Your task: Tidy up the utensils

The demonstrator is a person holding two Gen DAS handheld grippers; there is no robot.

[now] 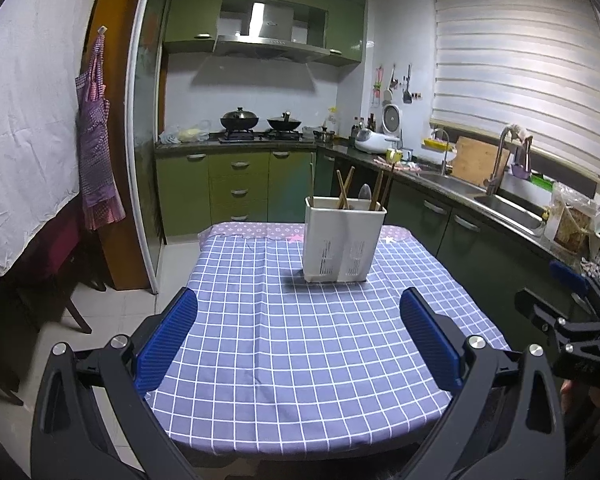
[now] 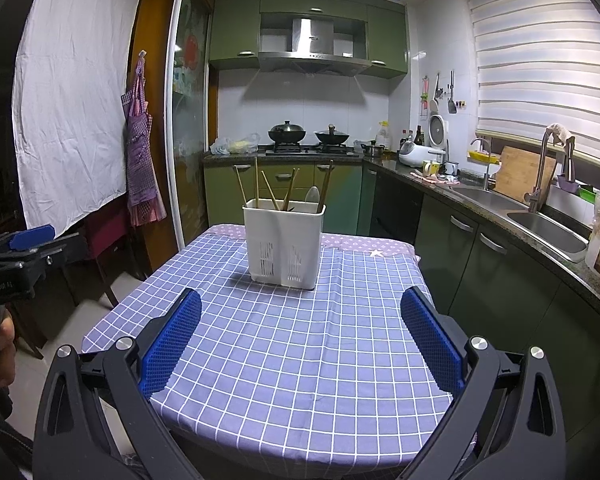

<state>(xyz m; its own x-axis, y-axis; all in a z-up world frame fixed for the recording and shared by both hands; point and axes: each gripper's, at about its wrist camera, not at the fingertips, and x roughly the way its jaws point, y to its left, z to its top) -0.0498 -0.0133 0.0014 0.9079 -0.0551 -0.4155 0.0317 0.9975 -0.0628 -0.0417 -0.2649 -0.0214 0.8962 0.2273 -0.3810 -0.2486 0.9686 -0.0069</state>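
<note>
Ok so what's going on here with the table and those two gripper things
A person holds a two-finger gripper in each hand over a table with a blue checked cloth. The left gripper and the right gripper are both open and hold nothing. At the table's far end stands a white utensil holder with chopsticks and a spoon sticking out of it. No loose utensils show on the cloth, and neither gripper touches the holder.

The lower ends of the wooden chopsticks [image 2: 256, 184] and grey spoon [image 2: 312, 194] are hidden inside the white slotted plastic utensil holder [image 2: 284, 248]. The near edge of the blue checked tablecloth [image 1: 300, 360] is cut off behind the gripper frames. Which compartment holds each utensil cannot be told.
</note>
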